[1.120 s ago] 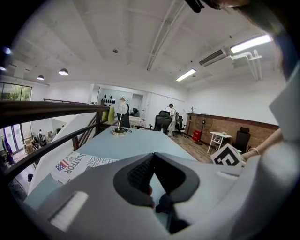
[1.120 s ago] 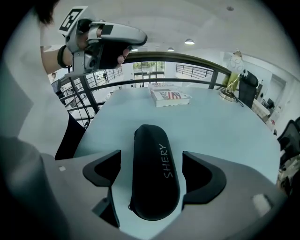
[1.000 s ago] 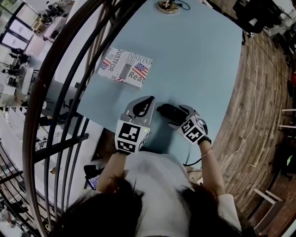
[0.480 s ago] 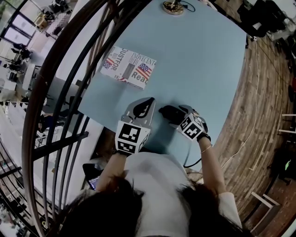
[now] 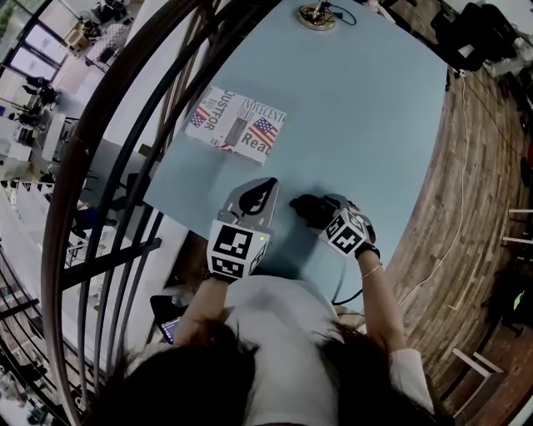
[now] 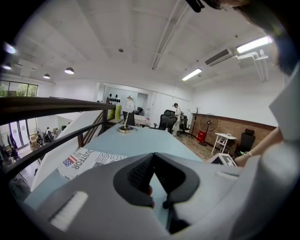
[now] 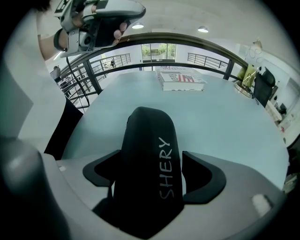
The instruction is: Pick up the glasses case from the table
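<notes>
The black glasses case [image 7: 151, 140], lettered "SHERY", sticks out forward between the two dark pads of my right gripper [image 7: 152, 174], which is shut on it. In the head view the glasses case [image 5: 305, 205] shows just past my right gripper [image 5: 320, 213] near the front edge of the light blue table [image 5: 358, 116]. I cannot tell whether the case touches the tabletop. My left gripper [image 5: 263, 188] hovers just left of the case. In its own view the left gripper [image 6: 153, 158] has its jaw tips together and holds nothing.
A folded newspaper [image 5: 240, 125] with flag prints lies on the table's left side, and a round brass lamp base [image 5: 318, 14] stands at the far end. A dark curved railing [image 5: 125, 141] runs along the table's left edge. Wooden floor [image 5: 466, 166] lies to the right.
The right gripper stays shut on the case and has shifted only slightly. The left gripper holds its place. The head camera has drifted a little.
</notes>
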`<action>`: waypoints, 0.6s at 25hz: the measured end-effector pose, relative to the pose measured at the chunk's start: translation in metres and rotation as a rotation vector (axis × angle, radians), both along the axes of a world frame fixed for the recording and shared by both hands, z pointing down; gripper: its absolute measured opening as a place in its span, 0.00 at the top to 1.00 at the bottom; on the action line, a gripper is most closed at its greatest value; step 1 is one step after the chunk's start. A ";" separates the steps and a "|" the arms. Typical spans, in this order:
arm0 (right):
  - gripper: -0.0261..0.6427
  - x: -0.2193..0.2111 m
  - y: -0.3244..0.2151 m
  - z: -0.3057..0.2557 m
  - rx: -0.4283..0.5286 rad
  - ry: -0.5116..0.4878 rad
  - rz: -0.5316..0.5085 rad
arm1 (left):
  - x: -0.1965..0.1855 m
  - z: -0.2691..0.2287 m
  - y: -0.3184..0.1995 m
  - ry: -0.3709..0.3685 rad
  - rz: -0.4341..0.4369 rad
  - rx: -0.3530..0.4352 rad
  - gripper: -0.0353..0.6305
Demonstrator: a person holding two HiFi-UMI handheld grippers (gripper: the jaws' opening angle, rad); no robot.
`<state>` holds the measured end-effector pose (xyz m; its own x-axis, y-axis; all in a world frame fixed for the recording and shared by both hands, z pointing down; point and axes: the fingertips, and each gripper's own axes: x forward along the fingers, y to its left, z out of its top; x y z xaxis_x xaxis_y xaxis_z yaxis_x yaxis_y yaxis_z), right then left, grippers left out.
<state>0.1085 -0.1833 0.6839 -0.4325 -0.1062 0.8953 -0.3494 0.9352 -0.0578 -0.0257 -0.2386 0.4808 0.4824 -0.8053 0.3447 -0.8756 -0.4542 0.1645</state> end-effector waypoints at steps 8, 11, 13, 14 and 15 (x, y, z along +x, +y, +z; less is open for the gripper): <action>0.39 0.002 0.000 0.002 -0.008 -0.004 0.021 | -0.001 0.000 0.000 0.001 0.003 0.001 0.86; 0.40 0.000 0.000 0.000 -0.001 -0.001 0.014 | -0.002 0.001 0.000 0.002 0.005 0.000 0.86; 0.44 -0.001 0.000 -0.001 0.009 0.001 0.005 | -0.003 0.000 -0.001 0.002 0.004 0.003 0.86; 0.44 -0.001 0.000 -0.002 0.013 0.002 0.001 | -0.003 0.000 -0.001 0.002 0.003 0.005 0.86; 0.45 -0.001 0.000 -0.001 0.012 0.003 -0.001 | -0.003 -0.001 -0.002 0.002 0.002 0.007 0.86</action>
